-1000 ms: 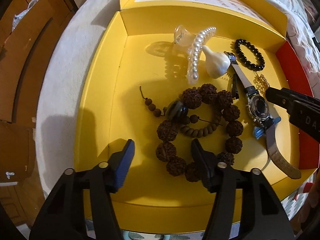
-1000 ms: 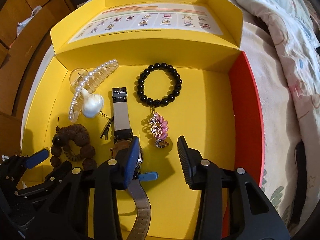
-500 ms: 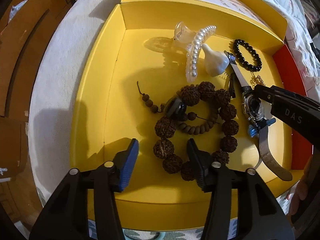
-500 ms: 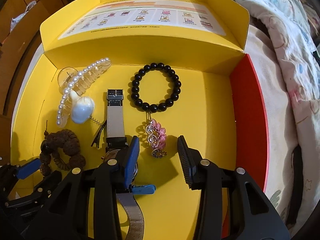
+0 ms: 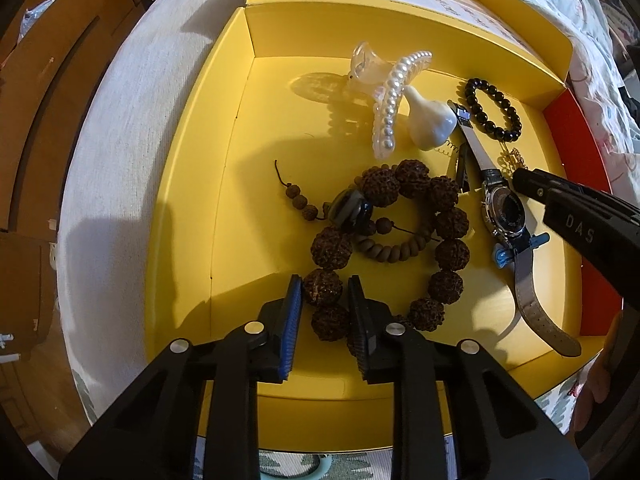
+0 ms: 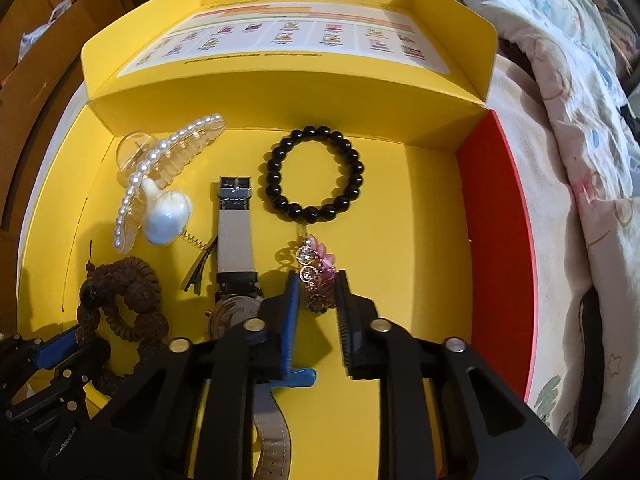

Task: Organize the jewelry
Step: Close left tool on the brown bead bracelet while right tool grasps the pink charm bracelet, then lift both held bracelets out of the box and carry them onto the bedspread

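Left wrist, brown bead bracelet (image 5: 384,240) between closing fingers (image 5: 294,312), touching

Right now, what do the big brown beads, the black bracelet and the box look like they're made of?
Big brown beads: probably dried seeds or carved wood, matte and deeply wrinkled. Black bracelet: polished stone or glass, maybe plastic; each round bead shows a bright glint. Box: yellow cardboard, smooth, with folded flaps and creases.

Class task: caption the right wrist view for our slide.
Right gripper closing around a pink jewelled charm in the yellow box.
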Available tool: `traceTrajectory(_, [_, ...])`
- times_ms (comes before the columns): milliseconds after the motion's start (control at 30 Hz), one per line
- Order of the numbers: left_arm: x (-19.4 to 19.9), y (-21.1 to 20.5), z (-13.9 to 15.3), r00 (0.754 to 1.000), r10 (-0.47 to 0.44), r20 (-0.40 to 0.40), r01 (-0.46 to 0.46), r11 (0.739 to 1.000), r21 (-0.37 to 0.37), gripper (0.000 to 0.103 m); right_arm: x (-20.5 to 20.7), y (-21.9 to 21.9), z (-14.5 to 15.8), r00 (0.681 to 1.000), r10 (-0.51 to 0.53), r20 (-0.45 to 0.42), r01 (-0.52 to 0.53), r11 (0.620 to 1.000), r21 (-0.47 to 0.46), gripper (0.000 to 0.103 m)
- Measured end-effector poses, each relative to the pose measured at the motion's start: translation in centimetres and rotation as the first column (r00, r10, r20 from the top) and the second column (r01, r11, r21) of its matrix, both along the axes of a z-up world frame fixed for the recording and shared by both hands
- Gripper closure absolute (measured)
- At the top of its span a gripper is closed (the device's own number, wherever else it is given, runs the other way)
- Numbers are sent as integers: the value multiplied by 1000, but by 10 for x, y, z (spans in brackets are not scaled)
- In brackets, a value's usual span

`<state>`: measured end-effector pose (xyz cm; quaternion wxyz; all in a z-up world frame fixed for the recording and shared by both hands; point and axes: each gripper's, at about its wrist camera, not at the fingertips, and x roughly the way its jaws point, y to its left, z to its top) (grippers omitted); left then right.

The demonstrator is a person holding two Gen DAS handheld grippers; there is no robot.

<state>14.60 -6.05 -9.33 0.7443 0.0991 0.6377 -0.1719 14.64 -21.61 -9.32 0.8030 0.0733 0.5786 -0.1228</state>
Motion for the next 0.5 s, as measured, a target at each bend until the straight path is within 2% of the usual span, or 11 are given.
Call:
traceTrajectory(267, [-1, 6, 0, 1000, 13, -5, -13, 1000, -10, 82, -3, -5, 0, 1000, -12, 22, 11, 999, 37, 87])
traceTrajectory(500, [-2, 8, 12, 1000, 11, 1, -11, 999, -42, 82, -8, -12, 6, 999, -30, 39, 27, 996, 89, 87])
